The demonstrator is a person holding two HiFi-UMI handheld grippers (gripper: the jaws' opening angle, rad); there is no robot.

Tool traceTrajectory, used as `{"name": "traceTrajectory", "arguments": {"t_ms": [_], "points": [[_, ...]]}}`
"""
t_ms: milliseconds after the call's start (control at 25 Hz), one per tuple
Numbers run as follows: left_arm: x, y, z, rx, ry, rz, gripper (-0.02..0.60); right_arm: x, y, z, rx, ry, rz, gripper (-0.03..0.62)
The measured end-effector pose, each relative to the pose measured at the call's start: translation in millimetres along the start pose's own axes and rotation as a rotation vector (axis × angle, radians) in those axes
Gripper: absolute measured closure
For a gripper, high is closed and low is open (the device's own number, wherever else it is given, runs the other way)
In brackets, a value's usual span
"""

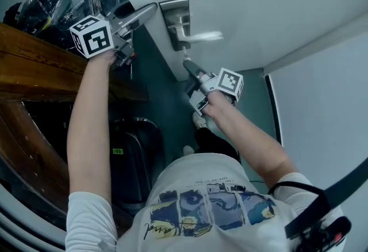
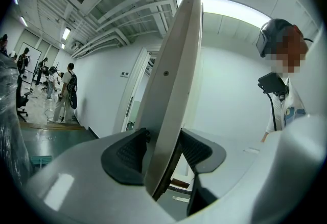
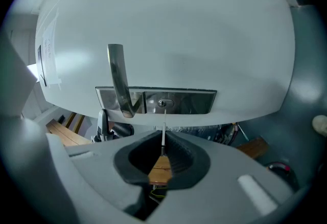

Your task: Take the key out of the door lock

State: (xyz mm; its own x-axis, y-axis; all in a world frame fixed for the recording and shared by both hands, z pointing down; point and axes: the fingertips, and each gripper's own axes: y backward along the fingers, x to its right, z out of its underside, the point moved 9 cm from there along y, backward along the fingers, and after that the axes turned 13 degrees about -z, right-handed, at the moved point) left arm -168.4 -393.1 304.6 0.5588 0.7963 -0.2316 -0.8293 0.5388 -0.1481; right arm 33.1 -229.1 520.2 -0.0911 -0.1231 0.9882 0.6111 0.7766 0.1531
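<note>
Key (image 3: 161, 169): pinched by right gripper (image 3: 163, 149), blade aimed at lock (image 3: 163, 103), twelve o'clock; draw straight back. Left gripper (image 2: 163, 154) clamps door (image 2: 176, 74).

White T-shirt (image 1: 201, 199), short sleeves. Row of blue and yellow pictures across it, black scribbly writing beside them. Black strap (image 1: 322, 202) over right shoulder, black lump (image 1: 325, 233) with red bit near its end. Grey headgear (image 2: 273, 36) on head.

Left gripper (image 1: 141, 15): smooth light grey plastic. Left cube (image 1: 92, 36) white with black square marks.

Right gripper (image 1: 188, 65): same grey. Right cube (image 1: 230, 84) same white and black.

Left fingers (image 2: 127, 154) have dark grey pads with tiny ribs. Right fingers (image 3: 181, 159) same dark pads.
</note>
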Motion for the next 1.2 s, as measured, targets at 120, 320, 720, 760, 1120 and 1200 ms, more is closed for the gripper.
{"name": "traceTrajectory", "arguments": {"t_ms": [120, 320, 720, 760, 1120, 1200], "points": [[4, 1, -1, 0.009, -0.016, -0.013, 0.368, -6, 9, 6, -0.016, 0.022, 0.011, 0.571], [9, 12, -6, 0.03, -0.044, -0.069, 0.372, -14, 23, 16, -0.034, 0.058, 0.022, 0.571], [40, 64, 9, 0.03, -0.089, -0.199, 0.371, -35, 63, 38, -0.106, 0.238, 0.032, 0.571], [43, 70, 13, 0.025, -0.097, -0.226, 0.371, -37, 67, 38, -0.111, 0.263, 0.028, 0.571], [108, 120, 65, -0.025, -0.098, -0.31, 0.384, -55, 105, 58, -0.18, 0.405, 0.059, 0.571], [125, 128, 78, -0.043, -0.084, -0.307, 0.39, -60, 113, 61, -0.197, 0.439, 0.067, 0.571]]}}
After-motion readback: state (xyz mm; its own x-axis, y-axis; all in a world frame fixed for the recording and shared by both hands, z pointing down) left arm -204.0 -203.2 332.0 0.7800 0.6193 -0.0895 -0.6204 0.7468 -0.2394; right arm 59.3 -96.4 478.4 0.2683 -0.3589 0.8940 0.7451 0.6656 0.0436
